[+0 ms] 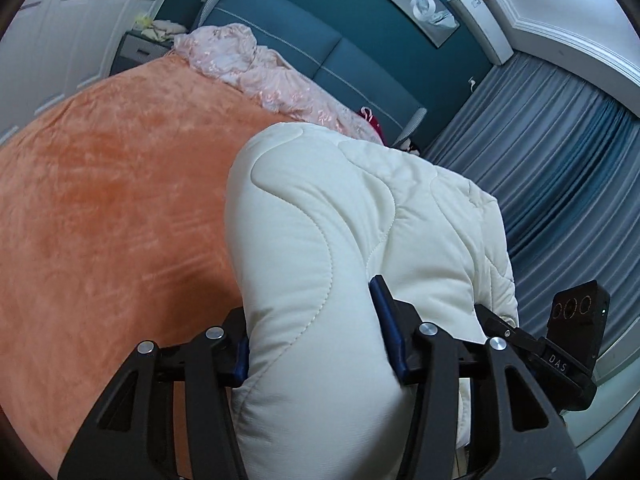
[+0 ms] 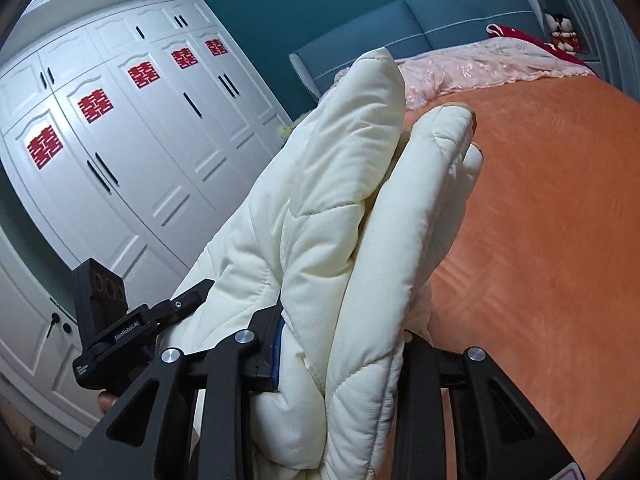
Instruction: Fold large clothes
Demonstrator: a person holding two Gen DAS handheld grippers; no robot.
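Cream quilted coat [image 1: 360, 216] hangs above the orange bed cover [image 1: 100, 200], pinched in both left gripper [image 1: 320, 344] and right gripper [image 2: 340, 356] — lifting step; next, lay it flat.

Left wrist camera looks forward and slightly down along its gripper [image 1: 320, 344], close behind a cream quilt [image 1: 340, 220], toward the bed's [image 1: 100, 200] head edge, the headboard [image 1: 304, 44] and grey curtains [image 1: 560, 168]. Right wrist camera, equally close to the quilt [image 2: 320, 220], faces the same head edge and a white wardrobe [image 2: 120, 140]. Both share the orange bed [image 2: 540, 200], quilt and headboard [image 2: 460, 20].
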